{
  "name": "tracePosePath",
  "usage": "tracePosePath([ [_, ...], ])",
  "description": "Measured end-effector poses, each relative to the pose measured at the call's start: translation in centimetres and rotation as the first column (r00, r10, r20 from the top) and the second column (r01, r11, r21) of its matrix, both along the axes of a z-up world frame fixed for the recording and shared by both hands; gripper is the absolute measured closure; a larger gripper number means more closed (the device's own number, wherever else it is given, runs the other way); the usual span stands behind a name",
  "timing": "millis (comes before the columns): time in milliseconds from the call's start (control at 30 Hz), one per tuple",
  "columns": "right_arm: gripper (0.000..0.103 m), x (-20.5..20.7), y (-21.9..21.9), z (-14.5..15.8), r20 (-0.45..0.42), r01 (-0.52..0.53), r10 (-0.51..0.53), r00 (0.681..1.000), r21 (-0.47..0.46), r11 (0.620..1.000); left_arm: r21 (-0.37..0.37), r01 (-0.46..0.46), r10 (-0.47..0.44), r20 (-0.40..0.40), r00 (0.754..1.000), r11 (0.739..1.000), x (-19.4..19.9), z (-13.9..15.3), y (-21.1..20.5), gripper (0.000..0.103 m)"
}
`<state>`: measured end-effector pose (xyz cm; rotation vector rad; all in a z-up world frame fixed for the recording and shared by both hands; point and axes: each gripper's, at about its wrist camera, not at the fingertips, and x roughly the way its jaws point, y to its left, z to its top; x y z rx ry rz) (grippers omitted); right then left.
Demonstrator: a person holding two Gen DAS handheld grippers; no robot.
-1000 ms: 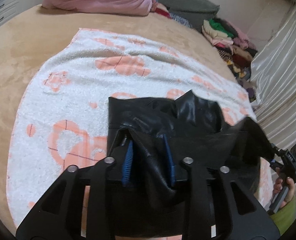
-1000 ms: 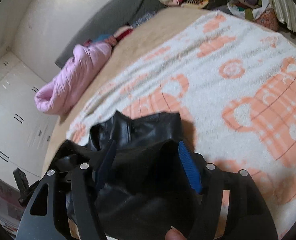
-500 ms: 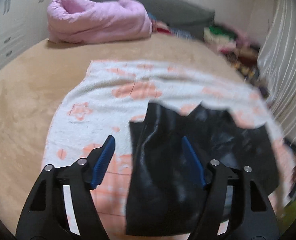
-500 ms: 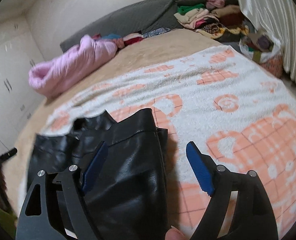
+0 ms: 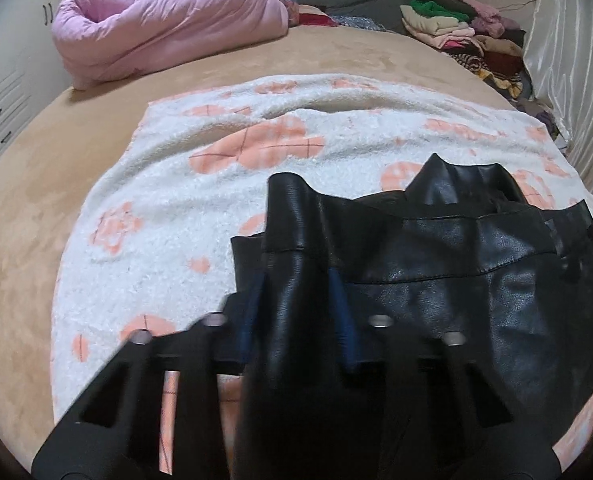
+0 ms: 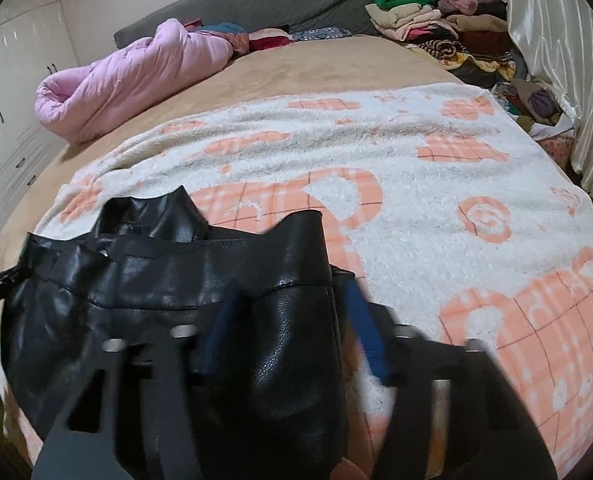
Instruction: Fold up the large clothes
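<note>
- Since both sets of jaws have just been closing, your left gripper and right gripper now pinch the black leather jacket on the fleece blanket.
- It looks slick and heavy, so grab it by the hems.

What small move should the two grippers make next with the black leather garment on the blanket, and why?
Probably lift both ends together and carry them forward. The left gripper and right gripper have just been closing, each with a bunched end of the black leather garment between its pads. It lies half-folded on the white and orange blanket.
</note>
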<state>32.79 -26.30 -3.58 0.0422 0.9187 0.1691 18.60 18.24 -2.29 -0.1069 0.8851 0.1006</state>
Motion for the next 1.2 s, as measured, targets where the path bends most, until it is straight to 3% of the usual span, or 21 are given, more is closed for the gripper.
tracePosePath([
  [100, 0.089, -1.0, -0.2, 0.9, 0.044, 0.006, -0.007, 0.999, 0.025, 1.000, -0.044, -0.007, 0.010, 0.072, 0.997, 0.999, -1.1, 1.4, 0.7, 0.096],
  [300, 0.091, -0.4, -0.9, 4.4, 0.130, 0.053, -0.068, 0.989, 0.115, 0.992, -0.060, -0.005, 0.016, 0.183, 0.983, 0.998, -0.8, 5.2, 0.6, 0.097],
  [400, 0.091, 1.1, -0.9, 4.3, 0.134, 0.067, -0.084, 0.987, 0.124, 0.990, -0.056, -0.018, 0.028, 0.170, 0.985, 0.998, 0.7, 4.9, 0.8, 0.097],
  [633, 0.091, 3.7, 0.0, 0.4, 0.047, 0.107, -0.108, 0.993, 0.026, 0.994, -0.019, -0.029, 0.030, 0.065, 0.997, 0.999, 3.6, 0.9, 0.7, 0.097],
  [767, 0.089, 4.1, 0.1, -1.3, 0.019, 0.115, -0.115, 0.993, -0.007, 0.993, -0.023, -0.031, 0.032, 0.043, 0.999, 0.999, 3.9, -0.2, 0.9, 0.095],
  [1100, 0.074, 4.6, -1.4, -3.5, -0.065, 0.162, -0.160, 0.985, 0.038, 0.986, -0.051, -0.043, 0.043, 0.001, 0.999, 0.998, 4.0, -1.5, 1.6, 0.084],
  [1167, 0.067, 4.2, -1.4, -3.1, -0.057, 0.162, -0.160, 0.985, 0.044, 0.986, -0.044, -0.056, 0.056, -0.008, 0.998, 0.997, 3.8, -1.4, 1.7, 0.077],
  [1200, 0.054, 3.9, -1.5, -2.8, -0.056, 0.171, -0.169, 0.984, 0.034, 0.985, -0.041, -0.061, 0.060, -0.015, 0.998, 0.997, 3.7, -1.4, 1.8, 0.074],
])
